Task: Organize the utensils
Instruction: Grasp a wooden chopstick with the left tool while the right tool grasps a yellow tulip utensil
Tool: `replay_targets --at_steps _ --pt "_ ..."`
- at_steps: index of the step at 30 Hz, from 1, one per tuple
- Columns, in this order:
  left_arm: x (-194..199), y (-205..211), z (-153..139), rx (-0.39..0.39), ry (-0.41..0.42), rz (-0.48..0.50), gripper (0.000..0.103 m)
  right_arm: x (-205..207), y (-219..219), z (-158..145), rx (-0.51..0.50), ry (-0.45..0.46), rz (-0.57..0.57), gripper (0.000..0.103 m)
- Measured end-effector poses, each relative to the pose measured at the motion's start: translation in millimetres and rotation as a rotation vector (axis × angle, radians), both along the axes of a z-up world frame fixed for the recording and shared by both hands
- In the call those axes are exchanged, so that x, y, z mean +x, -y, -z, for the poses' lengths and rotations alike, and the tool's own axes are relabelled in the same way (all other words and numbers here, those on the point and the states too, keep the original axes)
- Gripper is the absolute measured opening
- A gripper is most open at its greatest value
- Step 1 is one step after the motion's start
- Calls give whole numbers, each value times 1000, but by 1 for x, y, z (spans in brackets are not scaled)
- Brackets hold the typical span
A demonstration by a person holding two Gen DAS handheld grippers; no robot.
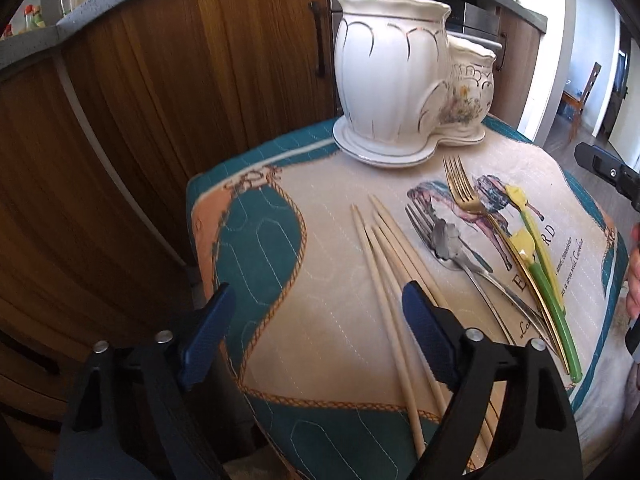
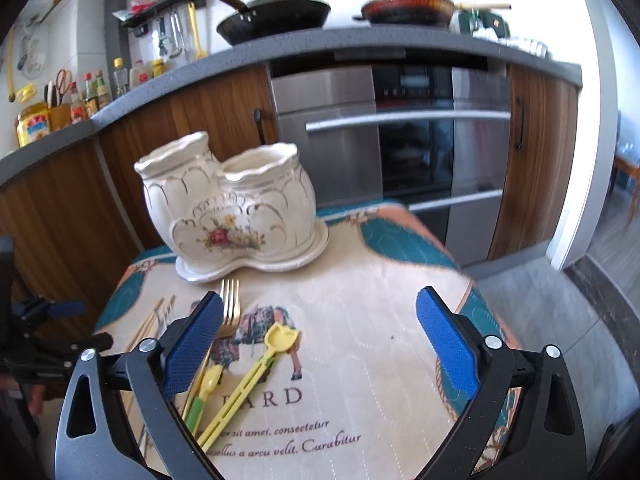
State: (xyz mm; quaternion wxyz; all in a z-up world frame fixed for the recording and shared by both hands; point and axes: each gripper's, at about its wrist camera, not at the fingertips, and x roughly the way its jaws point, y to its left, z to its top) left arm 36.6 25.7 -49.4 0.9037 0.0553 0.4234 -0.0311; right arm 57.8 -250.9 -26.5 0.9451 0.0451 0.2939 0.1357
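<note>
Left wrist: chopsticks [image 1: 394,280] between spread jaws, left gripper [image 1: 316,308].

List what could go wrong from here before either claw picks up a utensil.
1. The chopsticks lie bunched and touching, so the open left claw may catch several or scatter them.
2. The gold fork, silver fork and yellow-green utensils overlap; lifting one may drag the others.
3. The ceramic holder stands on soft quilted cloth and might wobble if bumped.
</note>
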Motion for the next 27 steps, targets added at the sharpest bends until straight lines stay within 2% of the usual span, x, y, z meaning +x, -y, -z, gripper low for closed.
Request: replay_targets --at_steps 1,3,5,8,10,12,19,21,25,27 --pt "-1 1 1 -14 -18 6 75 0 -2 2 -14 -10 -5 89" --pt "-1 6 6 -14 -55 26 66 2 -5 5 -41 -33 0 72" --pt "-1 11 9 6 -81 43 61 4 -5 9 -37 -60 -19 66" --pt "-1 15 15 18 -110 68 51 7 -7 12 -29 -98 -45 63" --pt "-3 13 13 -5 -111 75 37 6 -10 14 -54 -106 -50 61" --pt "0 12 13 -15 -109 69 28 8 -13 18 -75 -119 -57 57" --pt "10 9 12 -38 -101 56 12 8 -32 31 -88 -207 -132 49" --pt "10 7 12 -46 -96 55 9 11 -40 36 -85 -242 -147 42" --pt "15 7 12 -50 -92 57 7 21 -48 43 -94 -284 -149 35" --pt "17 8 11 -44 -91 61 6 26 -47 44 -86 -290 -137 21"
